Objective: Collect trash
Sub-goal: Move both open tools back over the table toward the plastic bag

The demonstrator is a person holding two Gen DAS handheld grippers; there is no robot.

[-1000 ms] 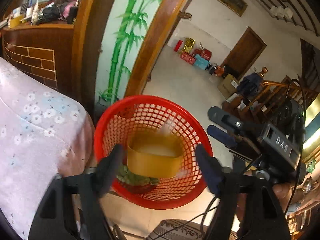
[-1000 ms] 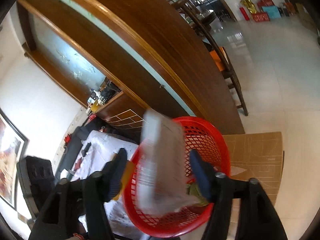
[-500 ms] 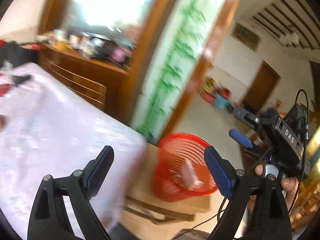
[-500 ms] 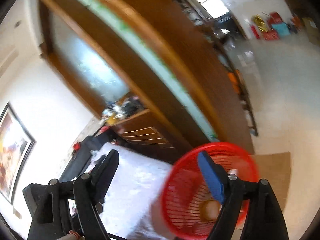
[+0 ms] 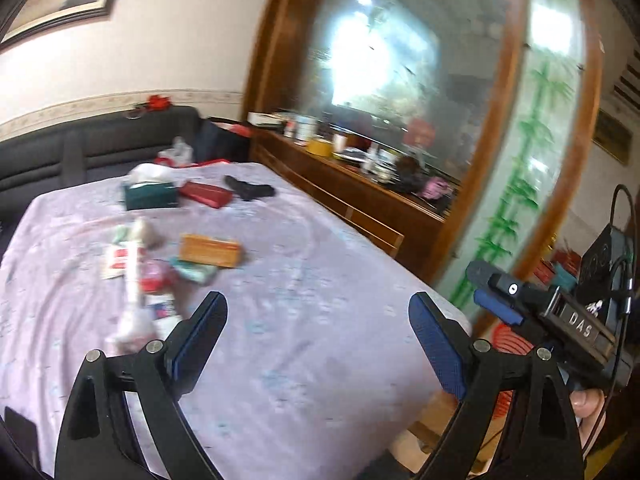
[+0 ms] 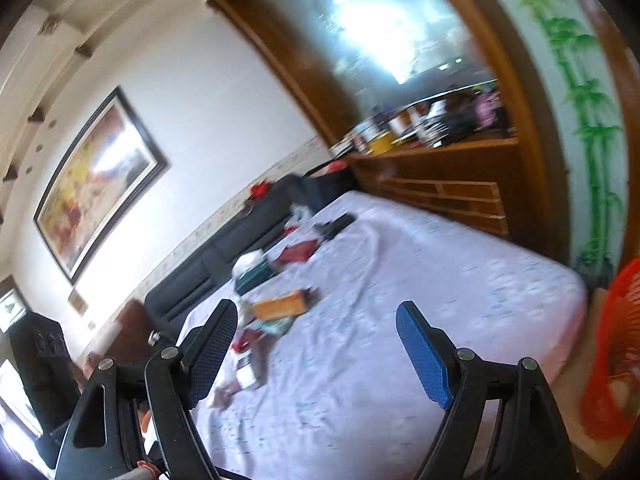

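Note:
Both grippers hang over a table with a lilac flowered cloth [image 5: 304, 280] and hold nothing. My left gripper [image 5: 318, 334] is open, its jaws wide apart over bare cloth. A blurred heap of wrappers and packets [image 5: 138, 280] lies to its left, with an orange box [image 5: 210, 251] beyond. My right gripper [image 6: 316, 340] is open too; the orange box [image 6: 280, 306] and scattered wrappers [image 6: 248, 360] lie by its left finger. The red mesh basket [image 6: 616, 360] stands off the table's right end, its rim [image 5: 508, 338] partly hidden behind the other gripper in the left wrist view.
At the table's far end lie a green tissue box [image 5: 150, 196], a red case [image 5: 206, 195] and a black object [image 5: 250, 190]. A dark sofa [image 5: 100, 140] runs behind. A wooden sideboard [image 5: 352, 184] with clutter stands to the right, beside a bamboo-painted panel [image 5: 516, 200].
Both grippers swung left from above the red basket to over the table. The yellow ring and the white packet seen between their fingers a second ago are gone; the jaws stand wider.

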